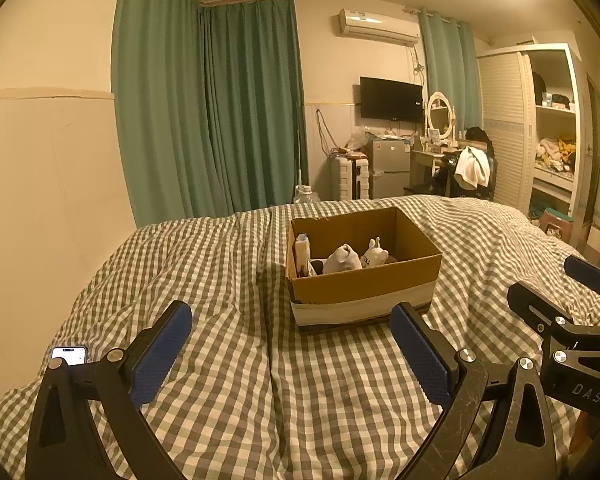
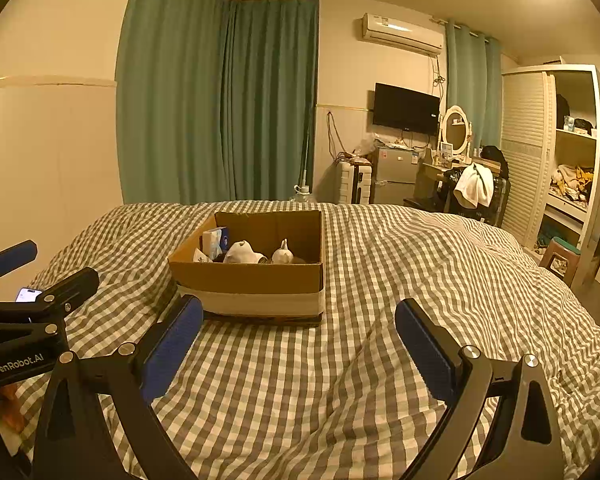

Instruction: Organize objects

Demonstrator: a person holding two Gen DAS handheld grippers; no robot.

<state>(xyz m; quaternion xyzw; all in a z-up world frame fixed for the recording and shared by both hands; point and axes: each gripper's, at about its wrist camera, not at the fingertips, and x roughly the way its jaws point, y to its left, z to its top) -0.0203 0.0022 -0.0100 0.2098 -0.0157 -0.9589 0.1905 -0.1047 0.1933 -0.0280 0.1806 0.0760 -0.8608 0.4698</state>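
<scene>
- An open cardboard box (image 1: 364, 276) sits mid-bed on the checked quilt (image 1: 220, 264).
- Inside: two white bundles (image 1: 342, 259) at centre, a small carton (image 1: 302, 250) upright against the left wall.
- Left gripper (image 1: 292, 350) hovers near the box, jaws wide apart, holding nothing.
- Right gripper (image 2: 298, 344) likewise spread and bare.
- A lit phone (image 1: 69, 355) lies near left.
</scene>
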